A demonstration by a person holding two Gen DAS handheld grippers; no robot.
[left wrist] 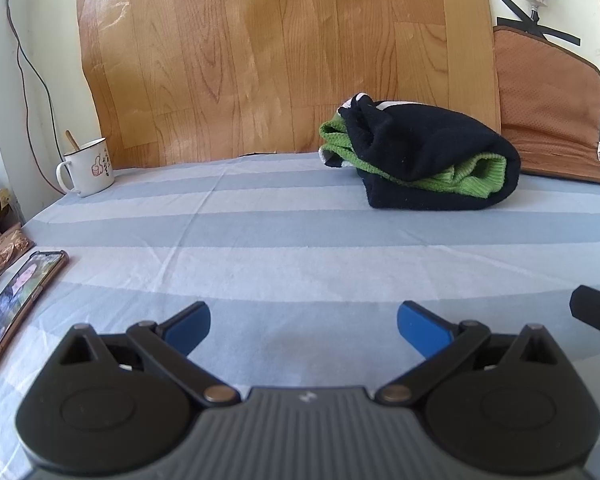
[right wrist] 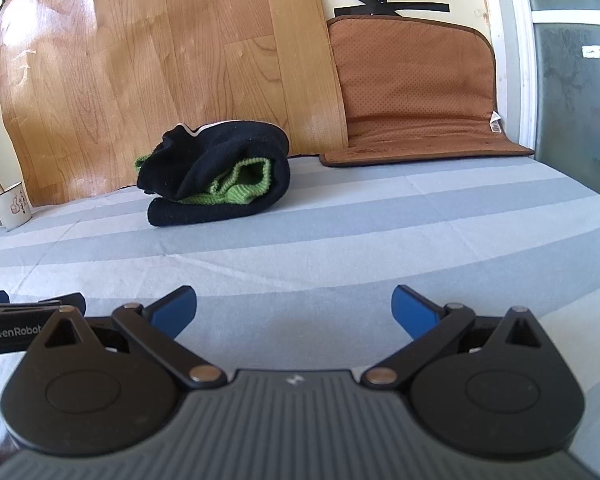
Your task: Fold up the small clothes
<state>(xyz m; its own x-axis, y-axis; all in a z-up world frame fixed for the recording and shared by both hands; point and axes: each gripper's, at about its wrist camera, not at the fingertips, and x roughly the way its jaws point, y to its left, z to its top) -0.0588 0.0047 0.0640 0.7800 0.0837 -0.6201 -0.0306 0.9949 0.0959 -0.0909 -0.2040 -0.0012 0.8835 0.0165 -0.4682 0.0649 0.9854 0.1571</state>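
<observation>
Black-and-green knit bundle [left wrist: 420, 156], already folded, well ahead of my claws. Left claw [left wrist: 304, 330] and right claw [right wrist: 294, 312]: both spread, empty. Next, likely: fetch another garment.

In the left wrist view the folded garment [left wrist: 420, 160] lies on the striped sheet [left wrist: 260, 240] right of centre, before the wood-grain panel [left wrist: 280, 52], with the padded mat [left wrist: 552, 120] at its right, the mug [left wrist: 88, 168] far left and the phone [left wrist: 20, 304] at lower left.

Open sheet [left wrist: 300, 240] ahead; mug [left wrist: 88, 168], phone [left wrist: 20, 304] flank left.
</observation>
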